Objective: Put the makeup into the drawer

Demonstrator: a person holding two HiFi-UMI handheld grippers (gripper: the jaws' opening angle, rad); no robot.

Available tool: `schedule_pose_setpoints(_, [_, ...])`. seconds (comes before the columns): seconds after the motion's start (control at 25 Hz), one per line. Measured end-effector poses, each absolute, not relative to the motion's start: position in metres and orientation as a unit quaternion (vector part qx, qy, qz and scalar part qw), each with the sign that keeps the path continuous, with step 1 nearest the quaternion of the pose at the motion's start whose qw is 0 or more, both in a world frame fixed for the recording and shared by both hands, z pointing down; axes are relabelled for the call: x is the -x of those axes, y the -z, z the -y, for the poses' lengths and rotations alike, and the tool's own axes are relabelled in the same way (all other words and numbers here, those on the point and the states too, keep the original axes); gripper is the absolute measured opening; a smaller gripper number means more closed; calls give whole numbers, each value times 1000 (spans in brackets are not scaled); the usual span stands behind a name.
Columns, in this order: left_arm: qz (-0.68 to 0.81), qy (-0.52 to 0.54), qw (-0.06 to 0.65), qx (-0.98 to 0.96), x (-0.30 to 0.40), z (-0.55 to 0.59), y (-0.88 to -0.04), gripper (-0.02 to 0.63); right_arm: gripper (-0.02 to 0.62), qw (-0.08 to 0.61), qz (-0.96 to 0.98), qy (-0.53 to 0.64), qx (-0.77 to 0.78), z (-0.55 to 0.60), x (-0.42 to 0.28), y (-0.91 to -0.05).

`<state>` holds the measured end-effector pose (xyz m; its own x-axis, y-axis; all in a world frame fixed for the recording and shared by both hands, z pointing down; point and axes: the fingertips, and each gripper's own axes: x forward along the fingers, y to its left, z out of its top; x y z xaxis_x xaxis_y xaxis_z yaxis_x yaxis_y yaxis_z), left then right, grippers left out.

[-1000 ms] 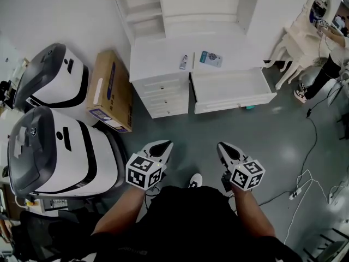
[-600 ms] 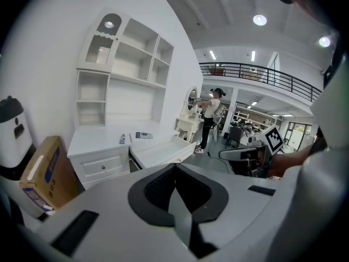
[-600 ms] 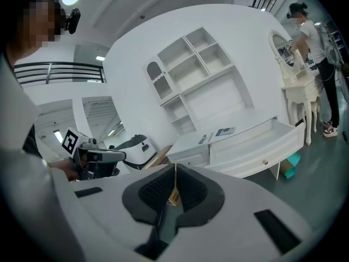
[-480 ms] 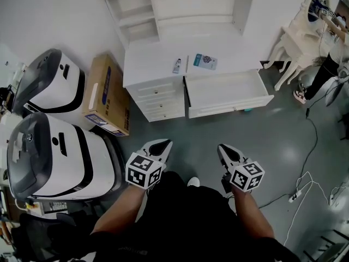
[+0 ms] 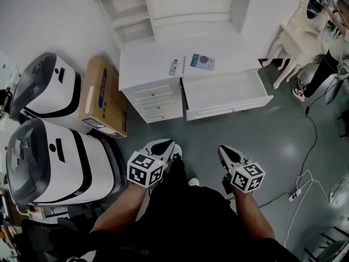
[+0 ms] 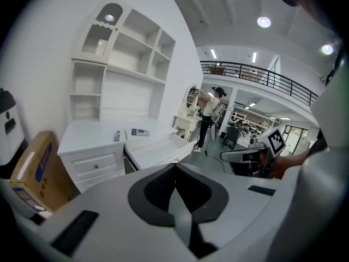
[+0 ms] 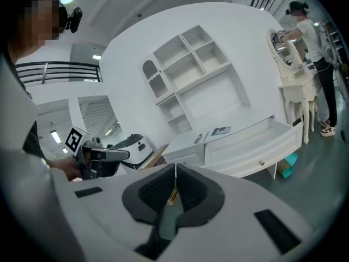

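Stepping toward the white table (image 5: 144,64), now shifted leftward in the head view. Carrying left tool (image 5: 162,146) and right tool (image 5: 226,152) clenched on nothing. Still well apart from the makeup tube (image 5: 173,66) and flat packet (image 5: 202,62) lying on that table just behind the open drawer (image 5: 223,89). Means approach only, no pickup yet.

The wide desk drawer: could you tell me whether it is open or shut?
Open: the drawer sticks out past the desk front.
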<state>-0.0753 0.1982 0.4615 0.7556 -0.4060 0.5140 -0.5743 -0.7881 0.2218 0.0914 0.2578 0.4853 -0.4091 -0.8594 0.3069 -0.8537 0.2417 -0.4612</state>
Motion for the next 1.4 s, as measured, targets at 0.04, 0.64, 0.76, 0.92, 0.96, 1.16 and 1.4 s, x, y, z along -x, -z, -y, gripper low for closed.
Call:
schedule_pose_setpoints(0.04, [264,-226,186,-919,72,-194,-461,6,29,4,-787,289,545,-255,-93,-485])
schedule_pose_setpoints(0.64, [251,-242,199,-916,56,-107,-474,6,29,-11,-778,300,553,-170,-106,-488])
schedule_pose_setpoints(0.76, [251,-247,203,-913,54,-84,-480,6,29,-15,-776,304,552,-144,-108,-493])
schedule_pose_setpoints(0.92, [247,-255,208,-911,54,-53,-488,6,29,-21,-772,311,554,-110,-108,-499])
schedule_pose_setpoints(0.96, [245,-256,210,-911,53,-45,-490,6,29,-22,-771,312,555,-101,-109,-499])
schedule_pose_setpoints(1.16, [234,-253,210,-915,48,-1,-492,6,29,-35,-766,306,564,-60,-113,-499])
schedule_pose_setpoints(1.4, [223,-244,209,-920,52,50,-491,6,29,-60,-759,299,575,-10,-107,-502])
